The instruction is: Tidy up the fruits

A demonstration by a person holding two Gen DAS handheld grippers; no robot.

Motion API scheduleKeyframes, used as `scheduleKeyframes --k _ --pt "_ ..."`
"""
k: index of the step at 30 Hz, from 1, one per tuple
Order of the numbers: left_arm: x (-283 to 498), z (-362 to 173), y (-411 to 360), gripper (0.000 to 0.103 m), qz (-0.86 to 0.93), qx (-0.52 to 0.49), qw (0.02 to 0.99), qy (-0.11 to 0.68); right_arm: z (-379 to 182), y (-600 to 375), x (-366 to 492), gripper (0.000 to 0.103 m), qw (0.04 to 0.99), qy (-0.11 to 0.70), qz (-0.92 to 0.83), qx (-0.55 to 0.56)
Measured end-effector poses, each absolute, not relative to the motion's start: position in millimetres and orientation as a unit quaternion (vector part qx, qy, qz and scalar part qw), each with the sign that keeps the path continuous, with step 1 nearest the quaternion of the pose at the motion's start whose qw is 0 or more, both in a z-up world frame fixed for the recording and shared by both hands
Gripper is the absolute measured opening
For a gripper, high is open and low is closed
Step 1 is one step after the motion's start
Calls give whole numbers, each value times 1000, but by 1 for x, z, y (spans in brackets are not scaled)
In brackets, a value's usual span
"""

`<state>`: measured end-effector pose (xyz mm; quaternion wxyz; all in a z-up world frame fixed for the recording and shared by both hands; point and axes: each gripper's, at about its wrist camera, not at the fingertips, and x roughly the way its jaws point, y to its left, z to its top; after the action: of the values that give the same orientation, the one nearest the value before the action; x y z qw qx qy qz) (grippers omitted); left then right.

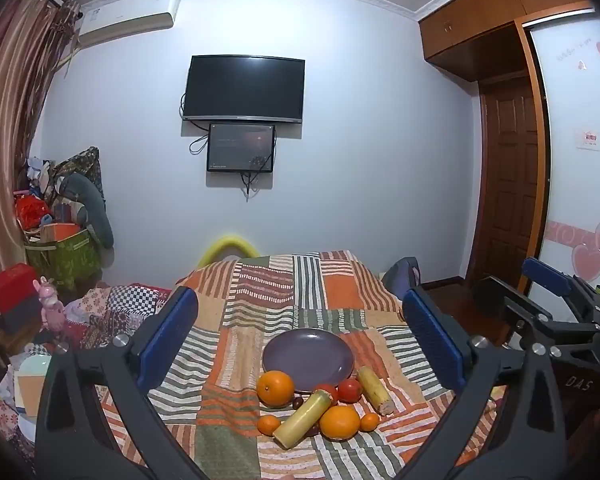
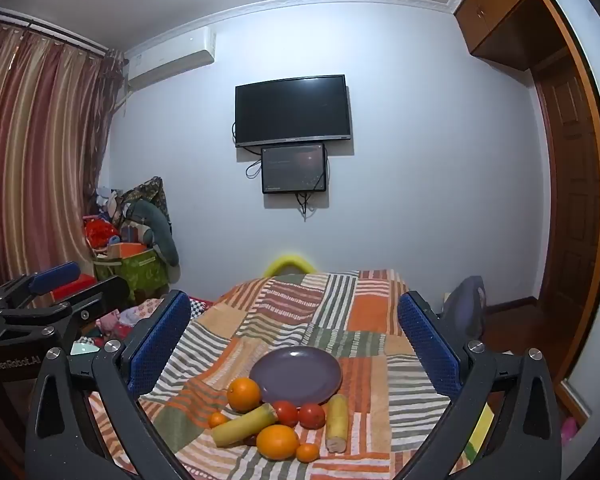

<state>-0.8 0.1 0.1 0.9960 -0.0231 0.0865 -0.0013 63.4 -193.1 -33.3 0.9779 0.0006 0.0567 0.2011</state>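
An empty purple plate (image 1: 308, 354) (image 2: 296, 374) lies on a striped patchwork cloth. In front of it is a cluster: two large oranges (image 1: 276, 388) (image 1: 340, 422), two small tangerines (image 1: 269, 425) (image 1: 369, 422), two red tomatoes (image 1: 350, 390) (image 1: 327, 391), two yellow corn pieces (image 1: 302, 418) (image 1: 374, 390) and small dark fruits (image 1: 297, 402). My left gripper (image 1: 300, 340) is open and empty, held above and behind the cluster. My right gripper (image 2: 294, 340) is open and empty too, at a similar height; it also shows in the left wrist view (image 1: 548, 304).
The cloth (image 1: 268, 292) covers a table or bed that runs toward a white wall with a TV (image 1: 244, 88). A cluttered pile with a green box (image 1: 62, 256) is at the left, curtains (image 2: 32, 152) beyond it. A grey chair (image 2: 466, 304) and a wooden door (image 1: 508, 176) are at the right.
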Motion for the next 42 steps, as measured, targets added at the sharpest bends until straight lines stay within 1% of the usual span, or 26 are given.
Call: scheduleKeyframes --k 10,11,23,42 --pt "-7 -11 5 103 -5 -17 997 81 -33 -195 67 103 978 56 199 6" --pt "-1 -5 3 103 -2 -21 996 86 -34 -198 64 103 979 55 199 6" --pt "1 -3 5 103 1 -25 996 89 -34 -196 64 103 979 57 198 11" --pt "1 -8 5 103 0 -21 995 93 -33 -194 64 103 979 57 197 10"
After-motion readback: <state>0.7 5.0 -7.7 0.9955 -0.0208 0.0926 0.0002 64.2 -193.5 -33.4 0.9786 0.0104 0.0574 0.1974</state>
